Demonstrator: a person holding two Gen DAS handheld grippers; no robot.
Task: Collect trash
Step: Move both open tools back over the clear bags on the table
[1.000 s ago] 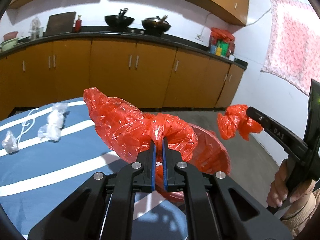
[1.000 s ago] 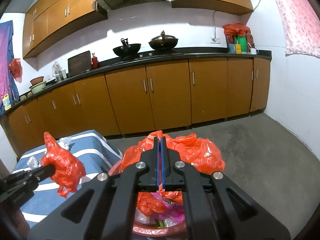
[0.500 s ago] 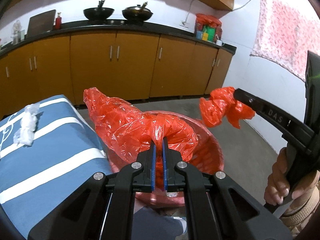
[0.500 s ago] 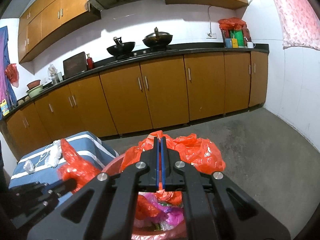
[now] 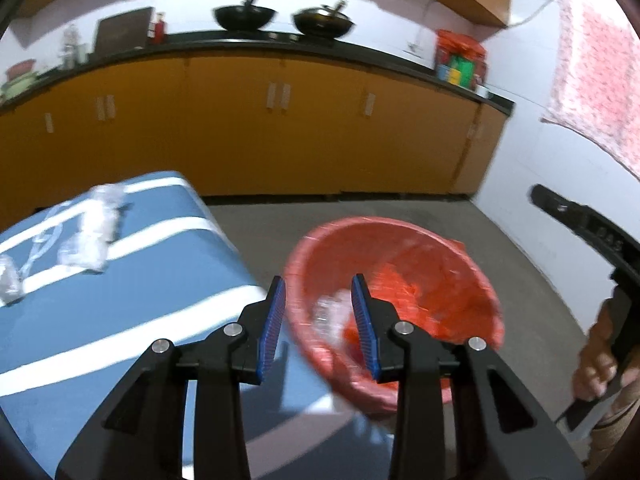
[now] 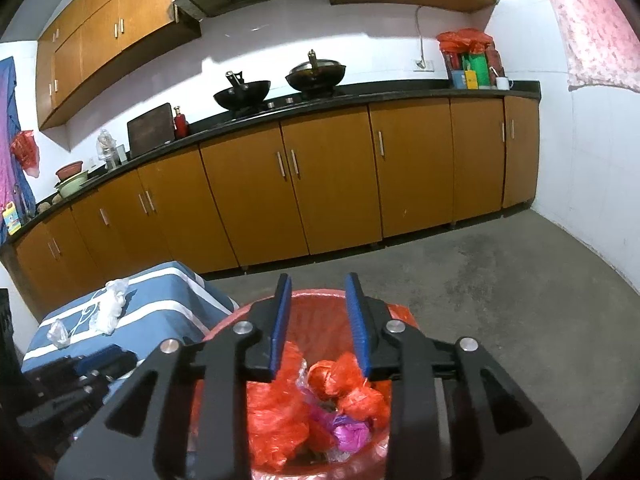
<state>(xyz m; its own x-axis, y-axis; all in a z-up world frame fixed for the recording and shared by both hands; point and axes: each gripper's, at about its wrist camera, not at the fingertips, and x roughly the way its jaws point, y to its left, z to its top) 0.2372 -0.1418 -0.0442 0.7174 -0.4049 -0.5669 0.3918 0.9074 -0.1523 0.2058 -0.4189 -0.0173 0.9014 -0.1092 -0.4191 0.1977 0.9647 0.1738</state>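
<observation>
A red bin (image 5: 460, 256) lined with red plastic stands on the floor beside a blue striped table (image 5: 120, 300). My left gripper (image 5: 318, 292) hovers over the bin's near left rim, its jaws opening with nothing between them. My right gripper (image 6: 314, 296) hangs above the same bin (image 6: 384, 452), jaws opening and empty too. Crumpled red bags (image 6: 276, 412) and a pink bag (image 6: 348, 432) lie inside the bin. Clear plastic scraps (image 5: 96, 236) rest on the table, also seen as clear plastic scraps (image 6: 110, 304) in the right wrist view. The right gripper's body (image 5: 588, 240) shows at the right edge of the left wrist view.
Brown kitchen cabinets (image 6: 328, 184) under a black counter with two woks (image 6: 316, 74) run along the back wall. Grey concrete floor (image 6: 500, 280) lies to the right of the bin. A patterned cloth (image 5: 596, 60) hangs on the right wall. A hand (image 5: 600, 356) grips the right tool.
Both grippers were shut on red bags; now both stand apart and empty, with the red bags lying in the bin. The left view has swung down and left over the bin's rim.
</observation>
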